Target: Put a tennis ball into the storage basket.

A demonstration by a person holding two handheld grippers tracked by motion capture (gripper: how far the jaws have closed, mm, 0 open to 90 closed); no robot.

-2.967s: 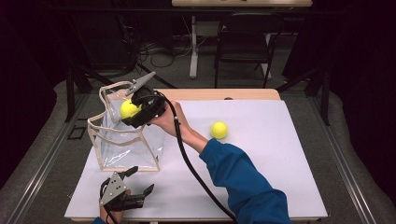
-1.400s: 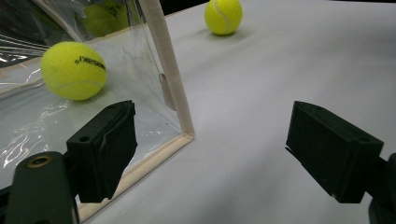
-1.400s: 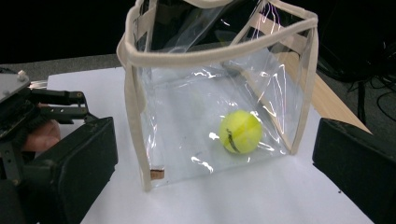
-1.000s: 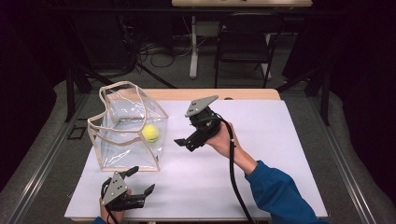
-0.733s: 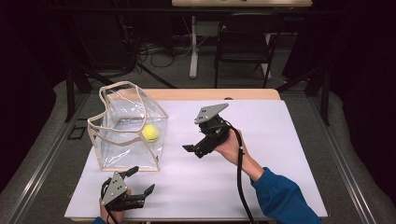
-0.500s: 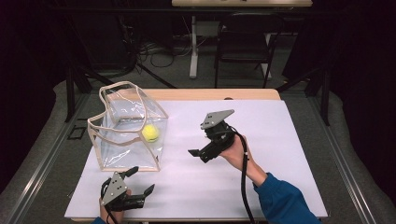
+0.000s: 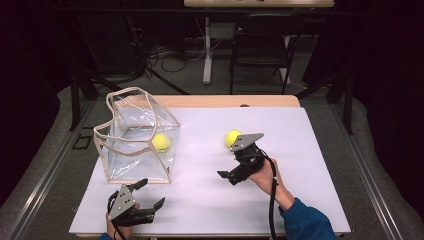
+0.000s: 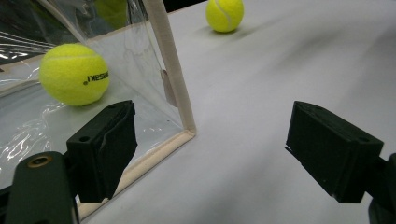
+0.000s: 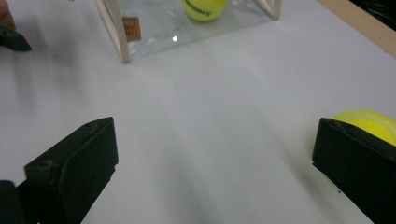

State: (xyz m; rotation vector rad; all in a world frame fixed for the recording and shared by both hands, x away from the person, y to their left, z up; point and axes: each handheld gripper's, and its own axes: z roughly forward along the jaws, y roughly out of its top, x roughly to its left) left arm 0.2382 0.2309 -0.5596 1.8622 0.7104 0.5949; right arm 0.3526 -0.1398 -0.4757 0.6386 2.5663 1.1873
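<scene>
Worktop (image 7: 310, 165): white surface with a wooden edge along the far side; carried 1 bag, 2 balls and both grippers.
Clear bag (image 7: 135, 137): transparent plastic with beige trim, stood upright and open-topped on the left part of the worktop; a small brown label showed on its wall in the right gripper view (image 9: 132, 29).
Right gripper (image 7: 231, 173): held in the person's right hand above the middle of the worktop, a grey three-cornered plate on top, a black cable trailing toward the blue sleeve; its 2 fingers (image 9: 74, 168) were wide apart with nothing between them.
Left gripper (image 7: 148, 195): held low at the near-left edge of the worktop, just in front of the bag's near corner; its 2 fingers (image 8: 105, 147) were spread apart and empty, 1 of them just beside the bag's trim.
Ball in bag (image 7: 161, 142): yellow tennis ball, rested on the bag's floor near its right wall; black lettering showed on it in the left gripper view (image 8: 74, 73).
Loose ball (image 7: 232, 137): yellow tennis ball, sat on the bare worktop right of the bag, just beyond the right gripper and partly behind its plate; in the right gripper view (image 9: 369, 123) it lay behind the right-hand finger, not gripped.
</scene>
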